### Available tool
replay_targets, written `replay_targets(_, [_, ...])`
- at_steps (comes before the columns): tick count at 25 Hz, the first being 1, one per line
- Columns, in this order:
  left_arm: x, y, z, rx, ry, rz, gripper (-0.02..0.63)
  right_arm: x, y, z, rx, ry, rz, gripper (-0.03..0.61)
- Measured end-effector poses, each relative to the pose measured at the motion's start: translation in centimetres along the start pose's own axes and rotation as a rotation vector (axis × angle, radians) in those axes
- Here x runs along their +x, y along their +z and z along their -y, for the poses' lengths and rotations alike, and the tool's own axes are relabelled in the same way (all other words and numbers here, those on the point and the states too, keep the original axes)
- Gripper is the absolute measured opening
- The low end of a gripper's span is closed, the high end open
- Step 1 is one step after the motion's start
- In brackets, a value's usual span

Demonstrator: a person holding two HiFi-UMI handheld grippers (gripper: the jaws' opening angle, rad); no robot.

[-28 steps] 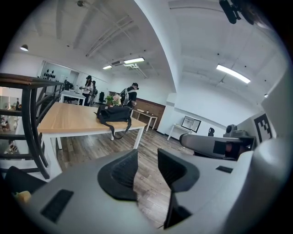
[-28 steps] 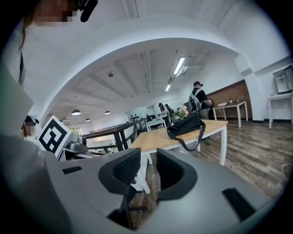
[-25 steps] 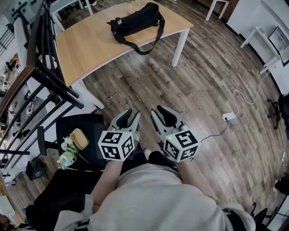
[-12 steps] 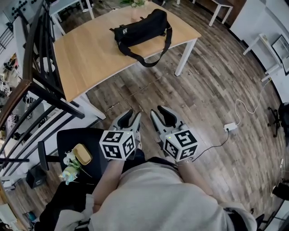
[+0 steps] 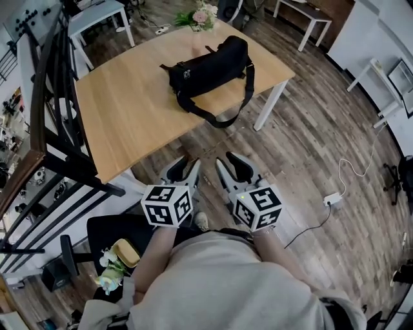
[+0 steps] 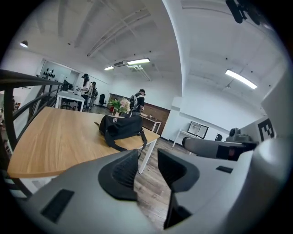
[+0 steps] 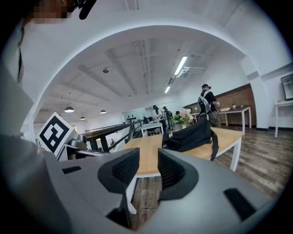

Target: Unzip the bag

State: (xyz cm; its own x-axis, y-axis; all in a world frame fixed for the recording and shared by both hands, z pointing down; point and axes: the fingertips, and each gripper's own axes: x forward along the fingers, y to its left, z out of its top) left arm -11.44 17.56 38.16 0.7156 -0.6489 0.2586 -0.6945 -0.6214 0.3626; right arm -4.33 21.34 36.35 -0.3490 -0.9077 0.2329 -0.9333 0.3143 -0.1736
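A black bag (image 5: 210,69) lies on a wooden table (image 5: 129,109), its shoulder strap (image 5: 222,119) hanging over the near edge. The bag's zip cannot be made out from here. Both grippers are held close to my body above the floor, well short of the table. My left gripper (image 5: 188,165) has a small gap between its jaws and holds nothing. My right gripper (image 5: 227,161) is opening, also with nothing in it. The left gripper (image 6: 147,155) looks toward the bag (image 6: 121,127). Beyond the right gripper (image 7: 149,157) the bag (image 7: 188,136) shows too.
A black stair railing (image 5: 58,129) runs along the left. A dark stool (image 5: 122,229) with a yellow item and flowers stands at my lower left. A power strip (image 5: 333,198) with a cable lies on the floor at right. Flowers (image 5: 203,16) and several people are beyond the table.
The table and bag have come nearer and lower in the head view as I moved toward them. Both grippers stay in front of my body.
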Motion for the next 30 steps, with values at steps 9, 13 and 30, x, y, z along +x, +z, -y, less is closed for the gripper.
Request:
replay_targets(9, [1.6,0.0,-2.6,-0.044,-0.014,-0.033,0.144,3.8,-0.4,-0.1,0.015,0.021,-0.042,0.118])
replay_targets(13, [2.9,-0.3,-3.7,-0.066,-0.004,-0.05,0.144,5.4,-0.9,0.5,0.017,0.042,-0.076,0.118])
replay_targets(30, [12.2,5.5,-10.7,-0.146,0.091,0.029,0.144,17.7,3.9,6.6,-0.04,0.158,-0.093,0.126])
